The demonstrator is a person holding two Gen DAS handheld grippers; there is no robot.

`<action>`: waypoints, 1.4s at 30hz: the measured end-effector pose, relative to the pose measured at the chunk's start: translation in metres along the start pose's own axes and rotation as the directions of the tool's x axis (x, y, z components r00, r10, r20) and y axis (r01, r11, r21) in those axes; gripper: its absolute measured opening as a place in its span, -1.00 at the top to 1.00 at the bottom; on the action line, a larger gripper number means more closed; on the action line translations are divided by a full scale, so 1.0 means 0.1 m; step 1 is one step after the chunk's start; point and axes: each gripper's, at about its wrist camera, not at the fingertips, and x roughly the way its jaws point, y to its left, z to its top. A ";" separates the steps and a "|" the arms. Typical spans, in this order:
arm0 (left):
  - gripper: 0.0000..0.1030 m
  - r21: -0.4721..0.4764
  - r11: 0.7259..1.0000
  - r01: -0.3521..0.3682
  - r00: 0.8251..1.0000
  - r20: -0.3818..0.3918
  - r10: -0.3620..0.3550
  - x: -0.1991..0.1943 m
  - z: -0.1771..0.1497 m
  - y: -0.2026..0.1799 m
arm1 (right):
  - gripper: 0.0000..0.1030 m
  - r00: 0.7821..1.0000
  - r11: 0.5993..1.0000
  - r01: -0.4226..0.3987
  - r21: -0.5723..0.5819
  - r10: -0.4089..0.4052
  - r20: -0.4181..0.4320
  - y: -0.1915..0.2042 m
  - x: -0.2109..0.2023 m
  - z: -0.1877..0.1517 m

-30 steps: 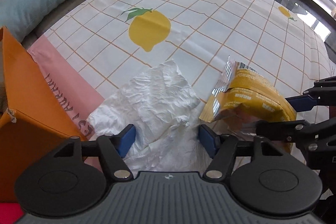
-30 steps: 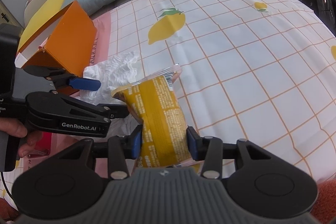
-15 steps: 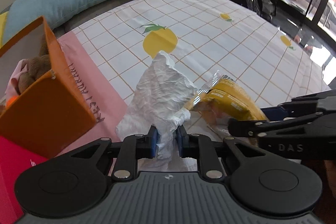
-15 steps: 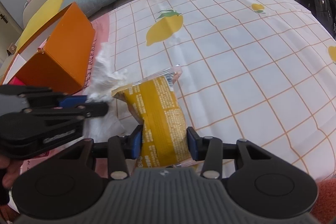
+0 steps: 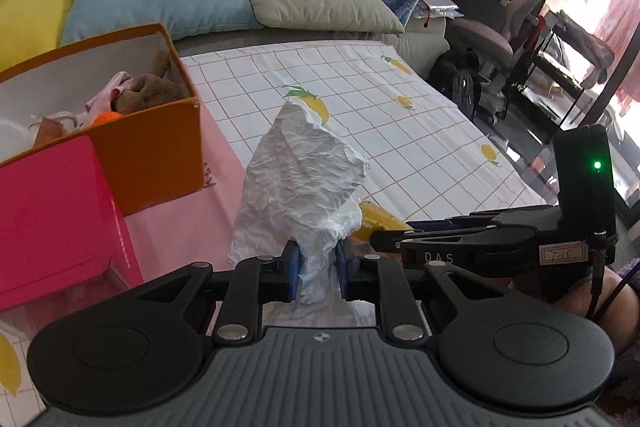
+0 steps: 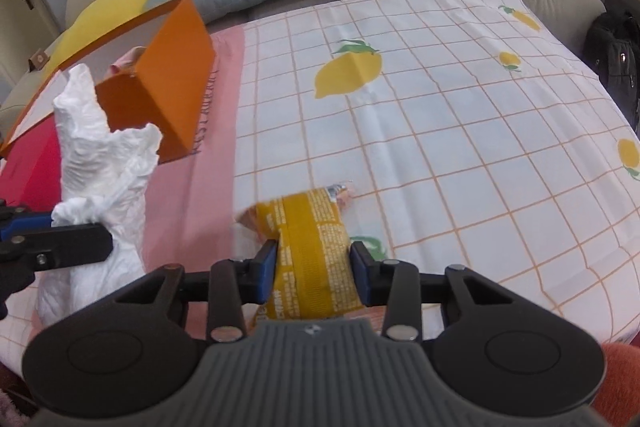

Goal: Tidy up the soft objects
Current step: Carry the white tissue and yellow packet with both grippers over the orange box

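**Two soft items in grasp, box part-filled, nothing dropped in yet**

Left gripper [image 5: 318, 269]: jaws clenched on the crumpled white paper-like sheet [image 5: 300, 183]; sheet held up off the bed, its lower end trailing toward the cover near the bed's near edge; seen from the right wrist view it stands just in front of the open orange cardboard box [image 5: 148, 147].

Right gripper [image 6: 314, 273]: jaws closed around the yellow foil snack packet [image 6: 312, 239]; packet appears raised a little, though contact with the lemon-print checked bedcover [image 6: 460, 115] cannot be ruled out.

Box sits at the bed's left side on the pink band, beside a pink-red box [image 5: 52, 215]; it already holds a brown plush toy [image 5: 146, 93] and some pale cloth.

Judgement: sorting well under way; sheet and packet remain to be carried over and released into the box; no other loose items visible on the cover.
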 end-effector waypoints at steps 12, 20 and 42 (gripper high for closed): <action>0.60 -0.153 0.988 -0.017 0.996 0.090 0.031 -0.55 -0.19 0.39 | 0.45 0.999 0.994 -0.050 -0.100 0.051 0.000 0.58 -0.39 -0.20; 0.60 -0.239 0.971 0.009 0.986 0.161 0.030 -0.90 -0.26 0.62 | 0.49 0.990 0.978 -0.090 -0.187 0.108 0.090 0.98 -0.79 -0.01; 0.60 -0.164 0.965 -0.206 0.897 0.364 0.253 -1.22 0.76 1.32 | 0.49 0.931 0.927 -0.159 -0.341 0.256 0.262 1.86 -0.67 1.29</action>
